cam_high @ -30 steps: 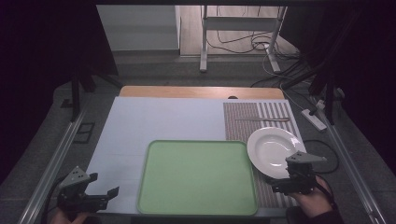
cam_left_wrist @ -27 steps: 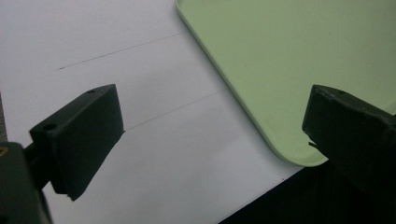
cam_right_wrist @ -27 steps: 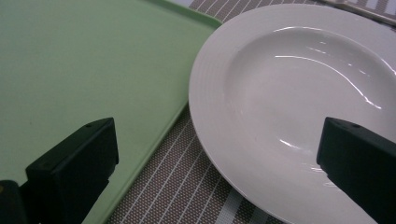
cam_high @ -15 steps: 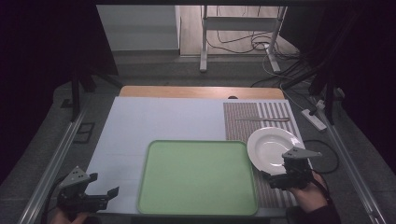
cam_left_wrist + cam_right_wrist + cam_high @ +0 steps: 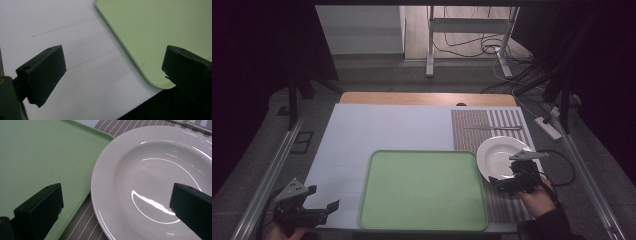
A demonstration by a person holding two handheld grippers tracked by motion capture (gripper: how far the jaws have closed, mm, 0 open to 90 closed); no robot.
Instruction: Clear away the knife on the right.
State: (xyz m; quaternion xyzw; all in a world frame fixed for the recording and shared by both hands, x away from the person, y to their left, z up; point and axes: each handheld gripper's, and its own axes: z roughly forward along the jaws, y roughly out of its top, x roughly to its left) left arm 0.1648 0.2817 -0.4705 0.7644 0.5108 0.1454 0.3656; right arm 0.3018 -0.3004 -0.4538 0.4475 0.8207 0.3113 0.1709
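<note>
A white plate [image 5: 502, 150] [image 5: 150, 170] lies on a striped placemat [image 5: 482, 125] [image 5: 82, 220] at the right of the table, touching or slightly overlapping the edge of an empty green tray [image 5: 422, 190] [image 5: 37, 155]. My right gripper [image 5: 503, 179] [image 5: 115, 205] is open at the plate's near rim, one jaw over the tray and the other over the plate. At the front left corner my left gripper [image 5: 323, 198] [image 5: 112, 72] hangs open over the white mat [image 5: 62, 30], its jaws either side of the tray's near corner [image 5: 155, 30]. Neither holds anything.
A thin metal utensil [image 5: 492, 128] [image 5: 192, 126] lies on the placemat beyond the plate. The white mat [image 5: 387, 130] covers the table's left and middle, with a wooden strip [image 5: 427, 98] behind it. Cables and a stand's legs [image 5: 472, 45] lie on the floor beyond.
My right gripper has moved forward toward the plate's near rim. The left gripper has stayed where it was.
</note>
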